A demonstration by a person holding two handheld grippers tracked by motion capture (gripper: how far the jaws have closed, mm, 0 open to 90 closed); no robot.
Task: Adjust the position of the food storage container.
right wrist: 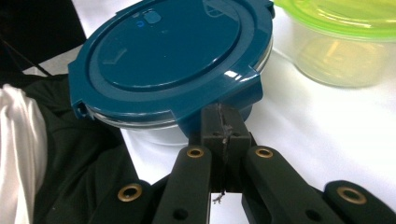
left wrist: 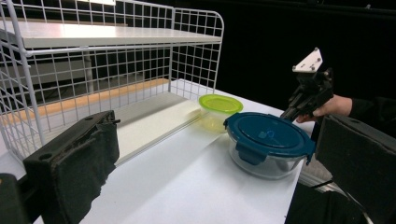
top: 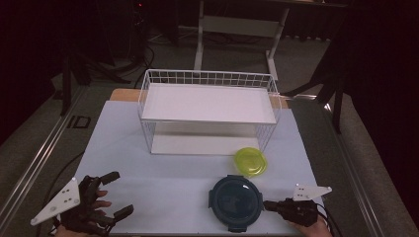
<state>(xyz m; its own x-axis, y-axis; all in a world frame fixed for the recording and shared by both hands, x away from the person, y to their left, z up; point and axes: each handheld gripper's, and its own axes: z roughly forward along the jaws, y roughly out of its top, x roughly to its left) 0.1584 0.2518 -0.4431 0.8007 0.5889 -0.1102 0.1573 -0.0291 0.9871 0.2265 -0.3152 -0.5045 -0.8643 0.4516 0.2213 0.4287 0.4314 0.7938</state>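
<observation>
nearest the table's front edge, the left gripper (top: 117, 193) sits at the left corner with its jaws spread apart and nothing between them; the hand behind it is cut off by the picture's lower border. at the right corner the right gripper (top: 267, 204) lies level, pointing left across the table, its jaws pressed together with their tips against a side latch tab of the blue-lidded glass container (top: 233, 202). whether they pinch the tab or just touch it is hard to make out, since the tips cover it. the container is round, upright, lid on, at the front edge right of centre. just behind it stands a smaller green-lidded container (top: 250, 161), near the white wire shelf rack (top: 207, 101), whose lower shelf is dim.
</observation>
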